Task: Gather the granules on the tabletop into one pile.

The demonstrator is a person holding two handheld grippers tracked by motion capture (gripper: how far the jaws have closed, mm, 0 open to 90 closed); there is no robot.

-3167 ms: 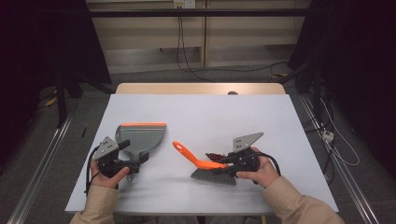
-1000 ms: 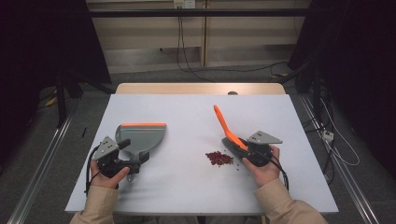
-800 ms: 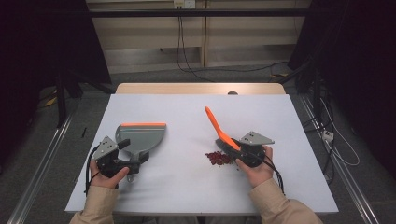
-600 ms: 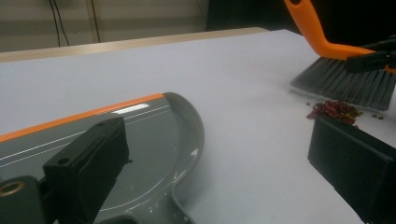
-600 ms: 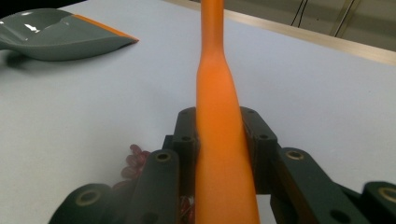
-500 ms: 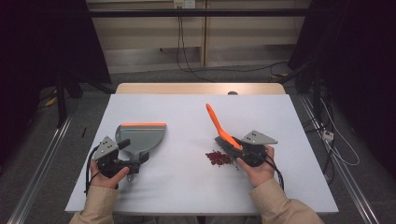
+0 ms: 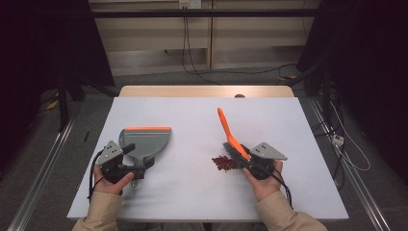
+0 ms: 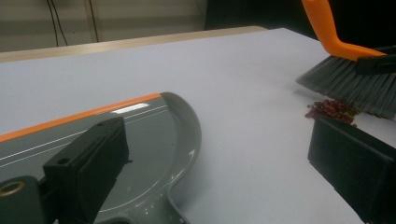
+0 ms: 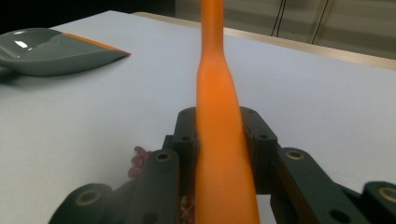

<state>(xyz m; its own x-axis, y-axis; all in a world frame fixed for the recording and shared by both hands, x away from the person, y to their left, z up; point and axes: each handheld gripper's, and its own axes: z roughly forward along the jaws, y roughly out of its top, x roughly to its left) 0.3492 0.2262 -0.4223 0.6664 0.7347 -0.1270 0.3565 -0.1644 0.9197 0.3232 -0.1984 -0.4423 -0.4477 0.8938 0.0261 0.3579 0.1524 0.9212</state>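
Landmark for all positions: the small pile of red bits [image 7: 223, 162] on the white table [image 7: 192, 192]. Far to its left, the left gripper [image 7: 126, 166] sits at the handle end of the grey dustpan [image 7: 144, 142]; in the left gripper view its jaws stand spread, one over the pan's rear, the other out over bare table, with nothing pressed between them. The pan lies flat, well apart from the pile, and its orange-edged lip [image 7: 147, 128] faces the far side of the table, not the pile. Just right of the pile, the brush [image 7: 232, 139] stands with bristles [image 8: 348, 86] down beside the bits, touching or nearly so, orange handle rising up and away. The right gripper [image 7: 251, 161] pinches the handle low down, jaws pressed on both sides of it in the right gripper view. Risks, as judged: a hard stroke would scatter the bits across the sheet rather than move them as one heap; the pan, unheld and turned away, would let them slide past or be shoved along unless gripped and turned first; the tapered handle could twist in the pinch. Room: open table between pile and pan, wide margin beyond; the near edge lies closest, just behind both hands.
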